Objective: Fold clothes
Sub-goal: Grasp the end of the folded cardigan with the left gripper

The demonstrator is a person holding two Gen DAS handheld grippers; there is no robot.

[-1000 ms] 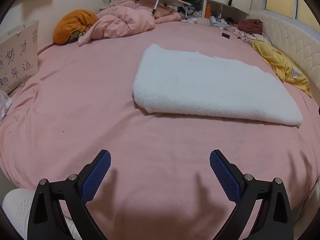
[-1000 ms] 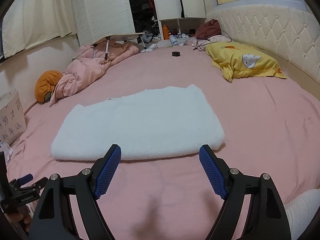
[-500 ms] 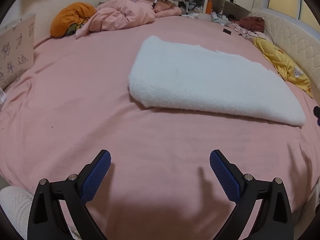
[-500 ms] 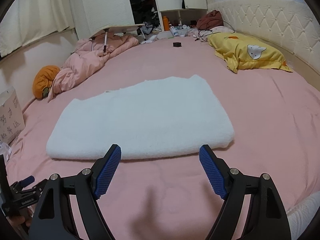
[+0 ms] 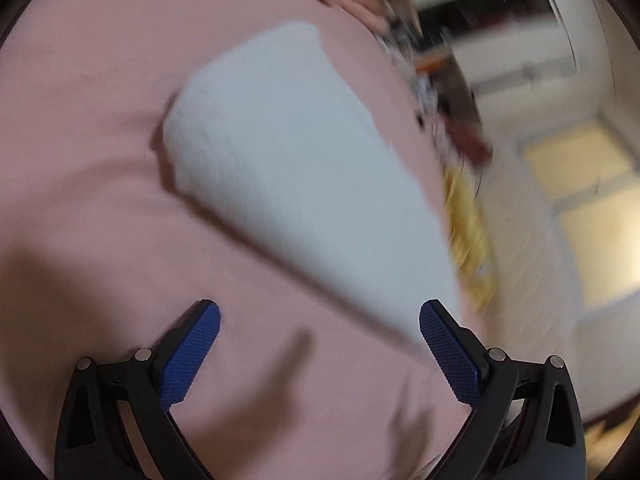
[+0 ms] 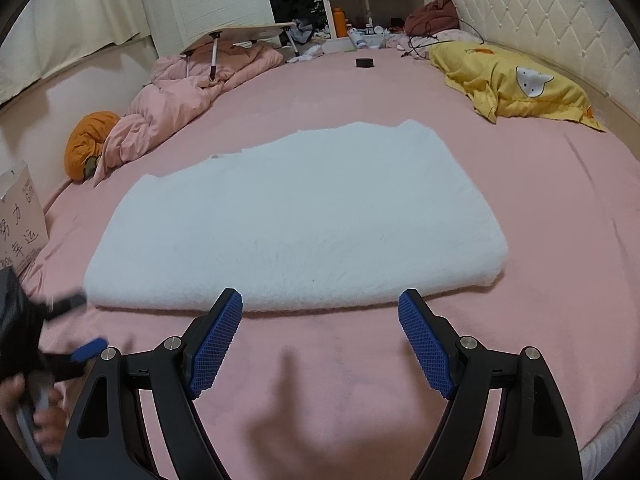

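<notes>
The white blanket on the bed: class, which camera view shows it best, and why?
The right wrist view. There the white blanket lies sharp and whole on the pink bed, all its edges visible, just beyond the open right gripper. The left wrist view is tilted and blurred; its blanket appears as a smeared wedge.

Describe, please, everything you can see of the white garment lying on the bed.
The white garment is thick and fluffy, like fleece or plush, and lies flat on the pink bedsheet, already folded into a wide, roughly rectangular slab. Its near edge is a rounded fold; its far edge is thinner and slightly uneven. Nothing but the sheet touches it. The right gripper is open just short of the near edge, and the left gripper, in a blurred, tilted view, is open near one end.
</notes>
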